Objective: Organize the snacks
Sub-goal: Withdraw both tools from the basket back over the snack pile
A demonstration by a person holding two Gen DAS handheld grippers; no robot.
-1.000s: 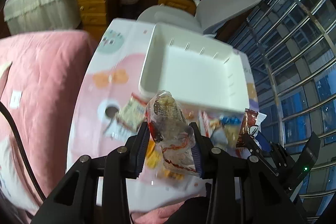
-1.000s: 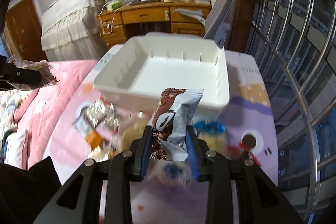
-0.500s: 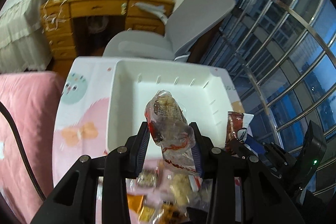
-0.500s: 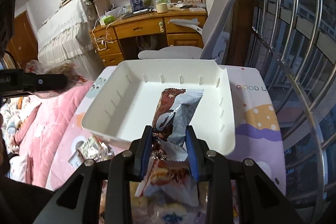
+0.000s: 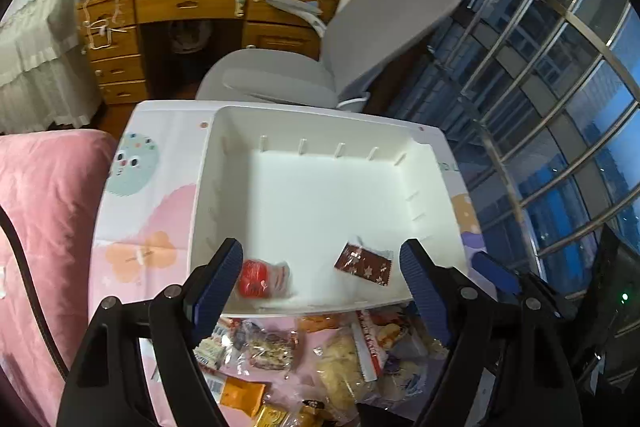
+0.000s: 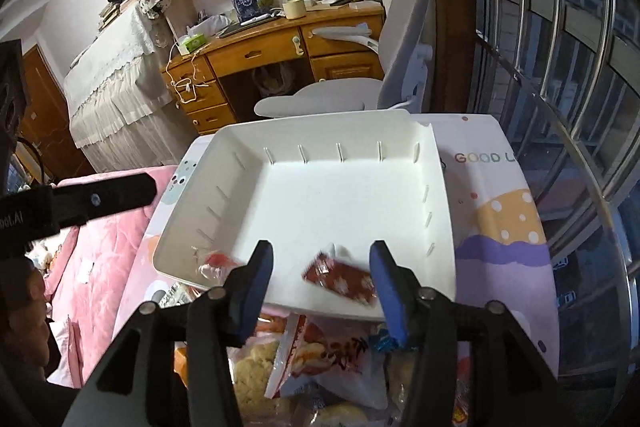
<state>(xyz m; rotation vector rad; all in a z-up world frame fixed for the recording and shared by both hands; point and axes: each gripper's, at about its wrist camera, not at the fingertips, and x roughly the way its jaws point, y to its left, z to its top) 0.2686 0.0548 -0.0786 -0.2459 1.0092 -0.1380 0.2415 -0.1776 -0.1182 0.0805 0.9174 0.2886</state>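
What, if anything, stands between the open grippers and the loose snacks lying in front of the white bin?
Nothing visible does: the snack pile lies just below the right gripper and left gripper, in front of the white bin.

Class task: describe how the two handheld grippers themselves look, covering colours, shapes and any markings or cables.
The left gripper and right gripper are alike: angular black frames with silver screw heads and blue ribbed pads on the fingers. A black cable trails beside the left one.
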